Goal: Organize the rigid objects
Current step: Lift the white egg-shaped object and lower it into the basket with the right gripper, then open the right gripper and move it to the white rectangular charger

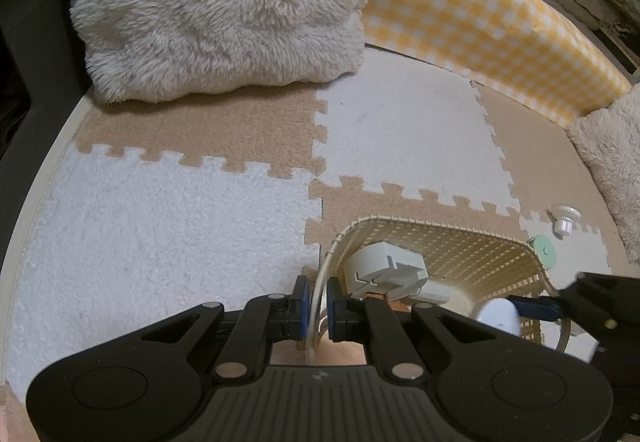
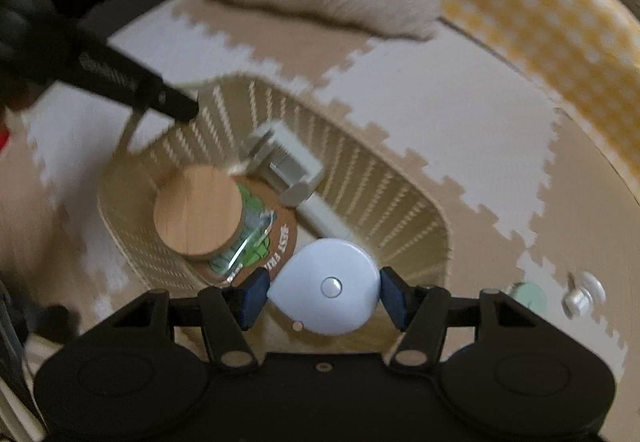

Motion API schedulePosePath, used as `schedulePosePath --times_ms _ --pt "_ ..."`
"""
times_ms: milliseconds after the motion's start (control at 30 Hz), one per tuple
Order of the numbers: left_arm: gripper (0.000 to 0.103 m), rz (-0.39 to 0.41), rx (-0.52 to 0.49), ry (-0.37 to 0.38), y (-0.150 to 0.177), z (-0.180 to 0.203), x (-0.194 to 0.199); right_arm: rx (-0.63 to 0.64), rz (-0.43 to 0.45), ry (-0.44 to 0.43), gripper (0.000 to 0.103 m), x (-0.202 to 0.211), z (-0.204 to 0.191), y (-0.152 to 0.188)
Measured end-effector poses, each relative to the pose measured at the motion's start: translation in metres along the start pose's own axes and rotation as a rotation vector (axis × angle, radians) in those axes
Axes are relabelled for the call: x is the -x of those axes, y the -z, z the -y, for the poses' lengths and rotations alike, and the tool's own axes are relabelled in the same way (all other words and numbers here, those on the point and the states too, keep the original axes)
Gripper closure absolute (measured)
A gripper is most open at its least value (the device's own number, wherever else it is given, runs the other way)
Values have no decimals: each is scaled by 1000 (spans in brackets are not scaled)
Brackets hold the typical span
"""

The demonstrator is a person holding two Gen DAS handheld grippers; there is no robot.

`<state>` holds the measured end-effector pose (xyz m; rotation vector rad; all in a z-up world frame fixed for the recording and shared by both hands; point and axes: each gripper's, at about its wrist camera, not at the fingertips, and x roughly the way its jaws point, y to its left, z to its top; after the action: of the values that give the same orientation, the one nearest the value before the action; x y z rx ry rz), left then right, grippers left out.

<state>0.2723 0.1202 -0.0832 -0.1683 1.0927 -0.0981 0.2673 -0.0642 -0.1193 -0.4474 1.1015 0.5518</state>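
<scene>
My left gripper is shut on the near rim of a cream perforated basket that stands on the foam mat. A grey-white plug adapter lies inside it. My right gripper is shut on a pale blue round tape measure, pressed between the blue pads just above the basket's near side. In the basket there is also a jar with a round wooden lid, lying on a brown printed coaster. The right wrist view is blurred by motion.
A small white knob and a green disc lie on the mat just right of the basket. A fluffy beige cushion and a yellow checked pad stand behind. Another fluffy cushion is at the right edge.
</scene>
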Motion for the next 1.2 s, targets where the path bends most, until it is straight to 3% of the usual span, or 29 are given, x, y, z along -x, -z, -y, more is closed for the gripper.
schedulePosePath --times_ms 400,567,1200 --pt "95 0 5 5 -1 0 0 132 -102 44 42 -24 -2 -16" --pt "95 2 4 8 -1 0 0 153 -96 53 34 -26 -3 -17" --pt "95 2 4 7 -1 1 0 76 -49 38 32 -12 -1 -11"
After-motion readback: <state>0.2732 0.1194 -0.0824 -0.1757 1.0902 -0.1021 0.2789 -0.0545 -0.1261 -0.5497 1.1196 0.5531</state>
